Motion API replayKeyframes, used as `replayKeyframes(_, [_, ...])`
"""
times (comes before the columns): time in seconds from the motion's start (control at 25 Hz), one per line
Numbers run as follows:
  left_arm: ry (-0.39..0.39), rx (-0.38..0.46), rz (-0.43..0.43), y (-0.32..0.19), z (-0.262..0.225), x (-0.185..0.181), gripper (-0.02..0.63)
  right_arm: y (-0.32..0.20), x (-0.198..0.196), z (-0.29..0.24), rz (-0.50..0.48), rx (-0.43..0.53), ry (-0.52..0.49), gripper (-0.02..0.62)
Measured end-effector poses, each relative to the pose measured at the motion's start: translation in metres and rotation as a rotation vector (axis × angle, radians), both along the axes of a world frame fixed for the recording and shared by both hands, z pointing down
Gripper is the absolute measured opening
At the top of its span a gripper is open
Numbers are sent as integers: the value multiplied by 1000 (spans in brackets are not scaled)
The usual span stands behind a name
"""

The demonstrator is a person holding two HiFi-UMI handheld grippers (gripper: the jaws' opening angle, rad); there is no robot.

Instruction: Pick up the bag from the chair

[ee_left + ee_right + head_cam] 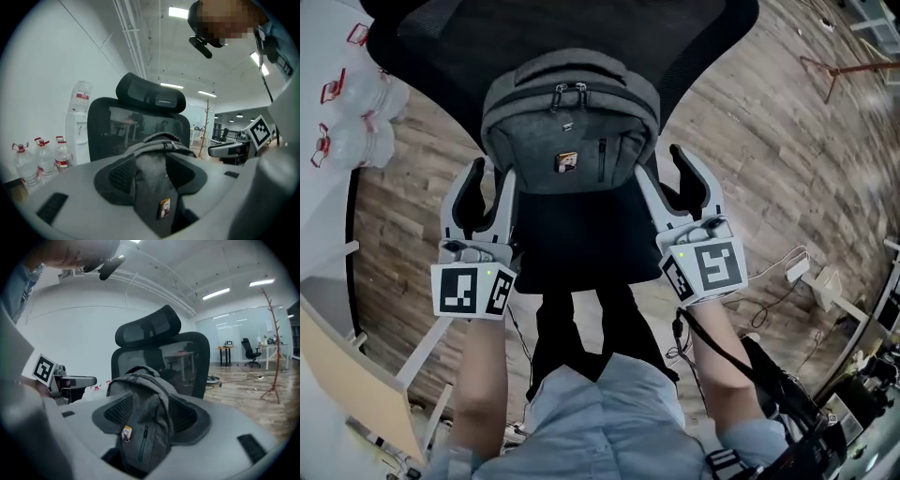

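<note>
Left claw (490, 186) and right claw (664, 178) gaped empty, flanking the upright bag (570, 122) on the chair (441, 37) mid-frame, apparently readying a grasp.

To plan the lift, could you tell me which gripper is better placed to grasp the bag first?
Right, probably: the left gripper and right gripper both flank the bag, jaws apart, but the right reaches farther alongside it.

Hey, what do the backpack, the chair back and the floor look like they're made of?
The backpack looks like grey woven fabric, probably polyester, matte and heathered. The chair back is black mesh; the room shows through it. The floor is wood-look planks with grain and seams; solid wood or laminate, cannot tell.
</note>
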State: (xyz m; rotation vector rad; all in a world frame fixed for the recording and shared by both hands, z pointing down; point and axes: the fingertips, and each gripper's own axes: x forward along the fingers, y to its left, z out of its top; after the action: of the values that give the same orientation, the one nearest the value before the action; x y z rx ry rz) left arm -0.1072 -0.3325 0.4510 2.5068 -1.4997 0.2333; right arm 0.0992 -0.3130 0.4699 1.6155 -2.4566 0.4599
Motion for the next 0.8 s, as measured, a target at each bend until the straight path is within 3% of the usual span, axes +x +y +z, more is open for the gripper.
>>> replayKeyframes(0.04, [2, -21, 15, 0, 10, 1, 236, 0, 2, 11, -13, -22, -1, 251])
replayKeyframes(0.08, [6, -40, 32, 0, 20, 2, 338, 0, 4, 22, -25, -43, -4, 280])
replayKeyframes(0.12, [8, -52, 48, -1, 28, 2, 378, -2, 5, 31, -33, -60, -6, 315])
replayKeyframes(0.28, [-9, -45, 71, -13, 43, -1, 402, -14, 8, 54, -58, -99, 5, 356])
replayKeyframes(0.52, [-49, -37, 37, -37, 49, -12, 422, -22, 0, 69, -140, -118, 37, 380])
replayKeyframes(0.8, [18, -64, 58, -61, 65, -20, 474, -50, -2, 92, -164, -135, 50, 393])
